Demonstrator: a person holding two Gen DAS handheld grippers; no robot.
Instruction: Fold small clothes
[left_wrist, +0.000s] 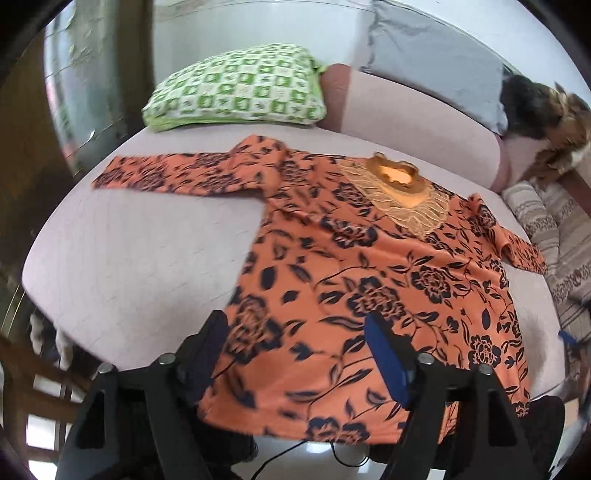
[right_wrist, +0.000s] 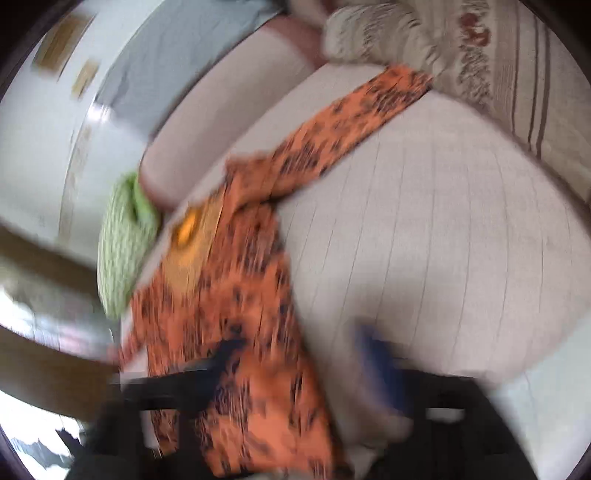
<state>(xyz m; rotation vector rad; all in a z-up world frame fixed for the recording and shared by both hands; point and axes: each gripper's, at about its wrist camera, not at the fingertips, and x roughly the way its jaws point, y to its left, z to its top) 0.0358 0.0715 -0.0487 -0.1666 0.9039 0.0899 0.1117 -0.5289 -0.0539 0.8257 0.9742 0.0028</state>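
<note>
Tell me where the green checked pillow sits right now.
In the left wrist view the green checked pillow lies on the bed at upper left, just beyond the orange floral top and its outstretched sleeve.

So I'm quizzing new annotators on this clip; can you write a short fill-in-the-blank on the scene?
1. The orange floral top lies spread flat on the ____.
2. The pillow beyond the top is checked white and ____.
3. The left gripper has its fingers ____ above the hem.
4. The top's flowers are printed in ____.

Missing words: bed; green; open; black
</note>
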